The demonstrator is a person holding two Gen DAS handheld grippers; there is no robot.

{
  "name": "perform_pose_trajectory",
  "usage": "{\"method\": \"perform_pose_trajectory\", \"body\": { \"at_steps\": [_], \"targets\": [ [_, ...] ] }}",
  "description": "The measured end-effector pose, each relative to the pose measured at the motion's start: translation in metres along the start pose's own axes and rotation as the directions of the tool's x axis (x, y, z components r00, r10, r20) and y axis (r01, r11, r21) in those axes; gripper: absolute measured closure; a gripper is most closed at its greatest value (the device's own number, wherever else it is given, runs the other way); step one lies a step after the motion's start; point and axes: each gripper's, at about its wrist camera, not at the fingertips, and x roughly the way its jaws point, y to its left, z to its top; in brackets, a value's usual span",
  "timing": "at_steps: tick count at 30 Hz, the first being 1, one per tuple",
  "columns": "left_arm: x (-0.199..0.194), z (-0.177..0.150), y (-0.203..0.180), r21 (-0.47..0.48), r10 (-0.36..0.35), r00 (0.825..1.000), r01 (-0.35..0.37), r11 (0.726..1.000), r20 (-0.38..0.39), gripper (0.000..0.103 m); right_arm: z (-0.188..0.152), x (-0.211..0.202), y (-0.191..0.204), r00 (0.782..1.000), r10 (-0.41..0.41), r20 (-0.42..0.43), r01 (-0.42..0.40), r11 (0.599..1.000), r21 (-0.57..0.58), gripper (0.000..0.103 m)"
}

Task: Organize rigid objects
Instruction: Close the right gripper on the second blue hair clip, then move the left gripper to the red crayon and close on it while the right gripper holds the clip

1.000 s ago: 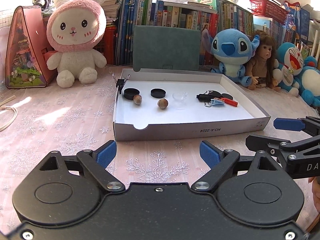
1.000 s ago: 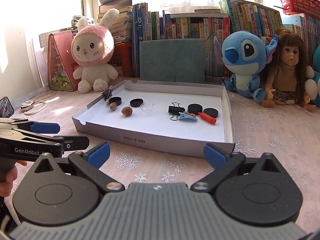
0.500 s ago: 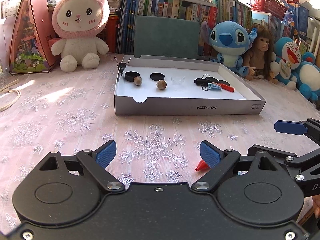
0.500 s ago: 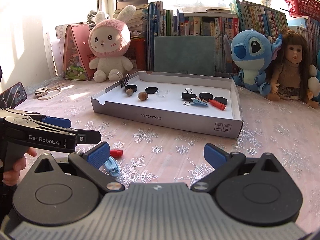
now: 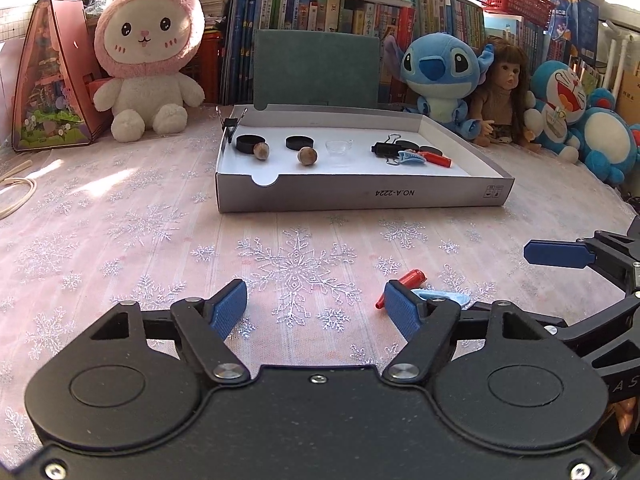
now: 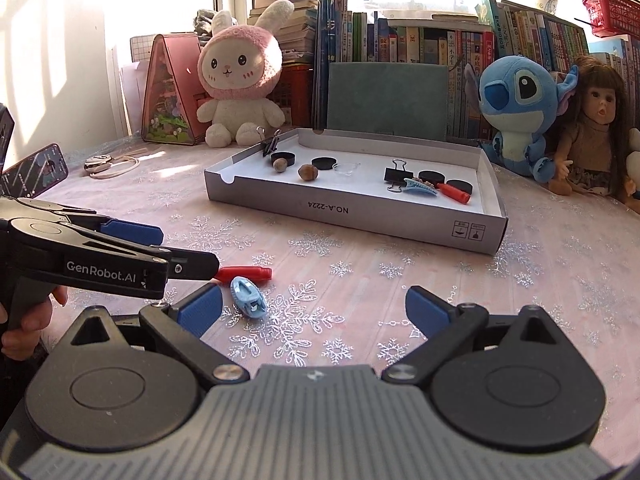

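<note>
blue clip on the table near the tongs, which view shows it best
The right wrist view: the blue clip lies in full sight on the cloth, beside the red piece. In the left wrist view the blue clip is mostly hidden behind a finger of the left tongs.

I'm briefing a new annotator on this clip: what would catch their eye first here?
Probably the shallow white box mid-table, its floor dotted with black caps, two nuts and binder clips. Next, the pink-hooded plush rabbit and blue plush alien sitting in front of the bookshelf behind it. Nearest the camera, a red cap and light-blue hair clip lie loose on the snowflake tablecloth, beside the closing, empty left claw.
</note>
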Motion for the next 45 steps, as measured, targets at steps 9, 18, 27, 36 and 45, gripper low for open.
{"method": "perform_pose_trajectory", "body": {
  "at_steps": [9,18,27,36,45],
  "targets": [
    [-0.004,0.001,-0.008,0.009,-0.052,0.999,0.053,0.999,-0.014,0.063,-0.005,0.003,0.012,1.000,0.022,-0.013,-0.022,0.999,-0.048,0.016],
    [-0.004,0.004,-0.008,0.001,-0.058,0.998,0.058,0.998,-0.012,0.070,-0.001,0.010,0.030,0.999,0.041,-0.012,-0.042,0.993,-0.113,0.051],
    [-0.001,0.003,-0.007,0.003,-0.046,0.999,0.046,0.999,-0.019,0.070,-0.003,0.008,0.036,0.999,0.031,-0.012,-0.033,0.988,-0.150,0.081],
    [-0.004,0.000,-0.014,0.036,-0.052,0.999,0.052,0.998,0.004,0.069,-0.007,-0.005,0.014,0.998,-0.048,-0.026,0.044,0.987,-0.152,0.081],
    [0.002,-0.002,-0.029,0.100,-0.056,0.998,0.056,0.993,-0.002,0.061,-0.011,-0.012,-0.007,0.993,-0.108,-0.041,0.100,0.984,-0.148,0.079]
  ]
}}
